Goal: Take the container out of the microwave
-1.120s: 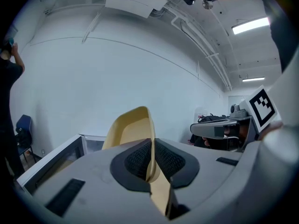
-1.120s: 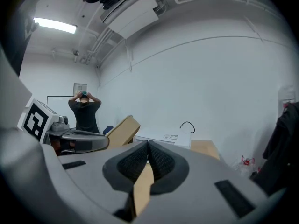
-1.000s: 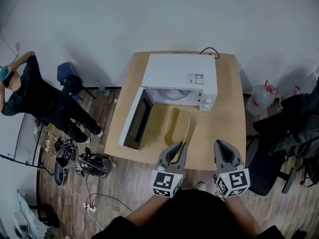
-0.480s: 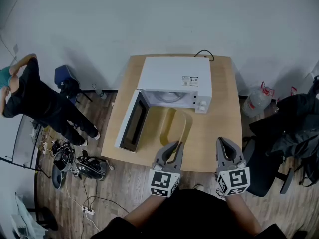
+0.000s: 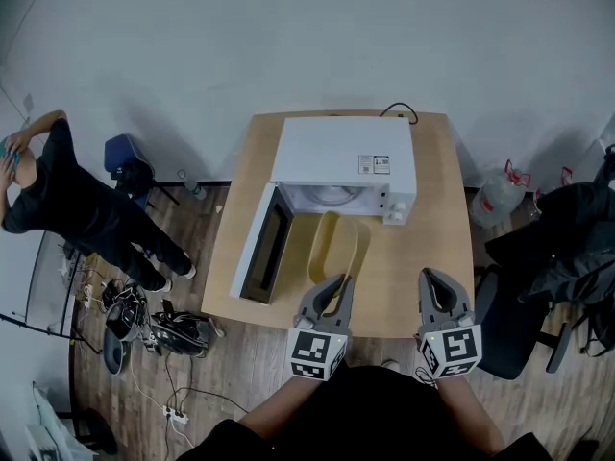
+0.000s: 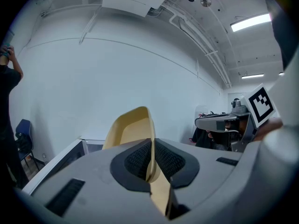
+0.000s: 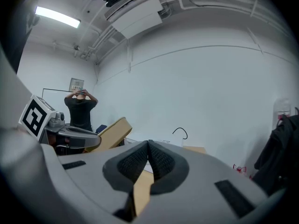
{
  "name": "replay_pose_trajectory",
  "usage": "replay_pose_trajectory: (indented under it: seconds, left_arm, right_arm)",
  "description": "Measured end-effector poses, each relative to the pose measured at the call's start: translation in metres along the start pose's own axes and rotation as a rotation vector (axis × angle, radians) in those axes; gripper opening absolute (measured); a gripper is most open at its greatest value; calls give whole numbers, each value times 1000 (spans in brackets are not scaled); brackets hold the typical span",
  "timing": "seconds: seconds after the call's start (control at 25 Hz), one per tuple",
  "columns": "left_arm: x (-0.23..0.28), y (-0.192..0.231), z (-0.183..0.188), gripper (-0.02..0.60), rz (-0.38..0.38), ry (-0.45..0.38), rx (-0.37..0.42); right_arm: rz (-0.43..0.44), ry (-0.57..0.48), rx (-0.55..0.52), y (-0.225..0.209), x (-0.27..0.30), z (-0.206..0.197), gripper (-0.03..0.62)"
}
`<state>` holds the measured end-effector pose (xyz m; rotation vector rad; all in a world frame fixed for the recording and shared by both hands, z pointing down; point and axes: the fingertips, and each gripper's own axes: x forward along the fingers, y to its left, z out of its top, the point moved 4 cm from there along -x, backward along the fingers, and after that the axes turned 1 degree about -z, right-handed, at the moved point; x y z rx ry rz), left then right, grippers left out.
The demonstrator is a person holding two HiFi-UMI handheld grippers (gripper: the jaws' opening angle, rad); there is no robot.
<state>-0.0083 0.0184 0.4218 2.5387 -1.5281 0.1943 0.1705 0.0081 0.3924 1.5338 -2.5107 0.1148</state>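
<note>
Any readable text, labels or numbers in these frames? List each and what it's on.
None readable.
Sticker on microwave top: print too small.
Framed wall sign: too small.
Cubes on left gripper, right gripper: square markers only, no words.

A bare lab-like workroom: white walls [image 5: 288, 36], wood floor [image 5: 245, 358] strewn with cables [image 5: 144, 310], office chair [image 5: 514, 320], strip lights [image 6: 250, 22], a microwave [image 5: 341, 157] on a lone bench [image 5: 437, 248].
</note>
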Motion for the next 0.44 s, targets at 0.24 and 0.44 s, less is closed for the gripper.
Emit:
replay_pose_trajectory:
  seconds: [0.24,0.44]
  left_arm:
    - [6,19,-4,28,-16,8,3]
    - [15,34,-8,28,-26,20,17]
  right_arm:
    - [3,1,-27,12,15,5,60]
    - [-10,0,-23,16,29,7,60]
